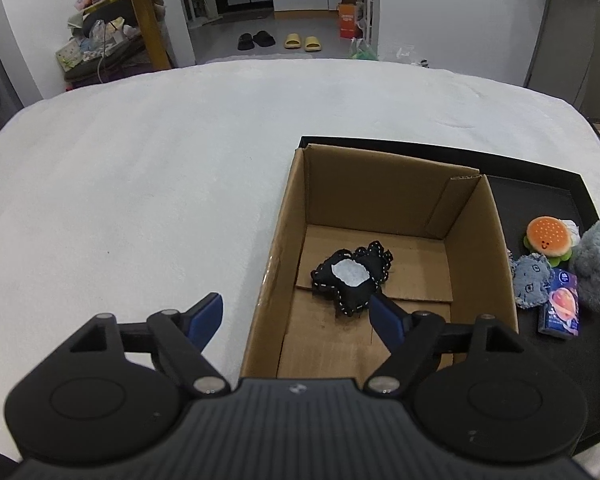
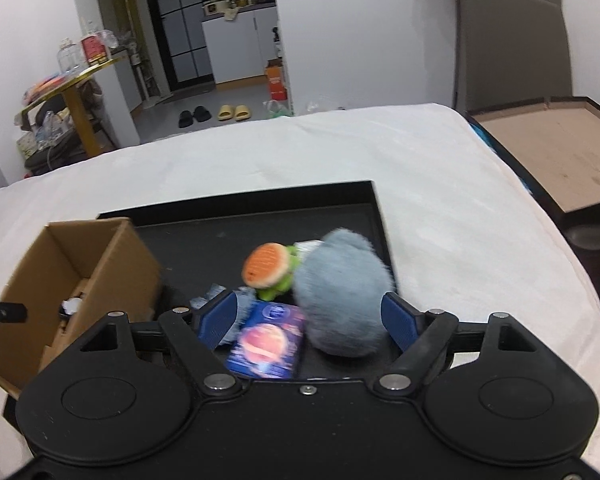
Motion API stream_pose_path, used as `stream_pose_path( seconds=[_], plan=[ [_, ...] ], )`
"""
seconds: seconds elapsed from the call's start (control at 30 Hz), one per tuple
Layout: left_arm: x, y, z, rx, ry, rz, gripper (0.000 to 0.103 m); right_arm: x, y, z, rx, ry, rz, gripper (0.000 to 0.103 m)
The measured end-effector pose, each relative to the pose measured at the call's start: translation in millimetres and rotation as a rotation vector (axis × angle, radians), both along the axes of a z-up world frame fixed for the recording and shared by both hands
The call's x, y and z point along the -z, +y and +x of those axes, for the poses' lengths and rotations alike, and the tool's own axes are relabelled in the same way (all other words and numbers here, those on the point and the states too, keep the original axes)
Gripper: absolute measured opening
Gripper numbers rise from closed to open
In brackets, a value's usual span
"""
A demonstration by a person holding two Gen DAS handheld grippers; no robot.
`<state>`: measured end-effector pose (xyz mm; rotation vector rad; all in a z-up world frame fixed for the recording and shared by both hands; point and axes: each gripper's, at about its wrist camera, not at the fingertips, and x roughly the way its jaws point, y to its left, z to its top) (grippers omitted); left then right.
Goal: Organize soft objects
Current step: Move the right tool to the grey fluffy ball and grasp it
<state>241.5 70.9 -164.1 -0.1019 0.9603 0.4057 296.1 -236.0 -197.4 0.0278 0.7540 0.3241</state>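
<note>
An open cardboard box [image 1: 284,216] stands on a black tray [image 1: 540,196]. A black stitched soft toy with a white patch [image 1: 350,280] lies on the box floor. My left gripper [image 1: 296,316] is open and empty, above the box's near left corner. On the tray beside the box lie a burger plush [image 2: 268,270], a grey fluffy plush [image 2: 340,296], a small denim-blue plush [image 1: 532,282] and a purple packet [image 2: 266,344]. My right gripper [image 2: 310,320] is open above the tray, with the grey plush and the packet between its fingers, not gripped.
The tray rests on a white cloth-covered surface [image 1: 140,180]. A brown board in a dark frame [image 2: 548,152] stands to the right. Slippers [image 1: 302,42] and a cluttered yellow side table [image 1: 140,4] are on the floor beyond.
</note>
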Motion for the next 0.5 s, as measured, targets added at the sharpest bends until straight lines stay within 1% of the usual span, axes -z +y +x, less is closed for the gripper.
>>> stream_pose_path(
  seconds=[0.13,0.23,0.5],
  plan=[
    [-1,-7,2,-0.021,-0.008,0.033,0.079,11,-17,5,0.022,0.009,0.007,0.079],
    [1,-12,5,-0.037,-0.003,0.058,0.079,17,-28,8,0.033,0.024,0.037,0.079],
    [6,-26,11,-0.027,0.024,0.1,0.079,34,-32,22,-0.005,0.053,0.083,0.079]
  ],
)
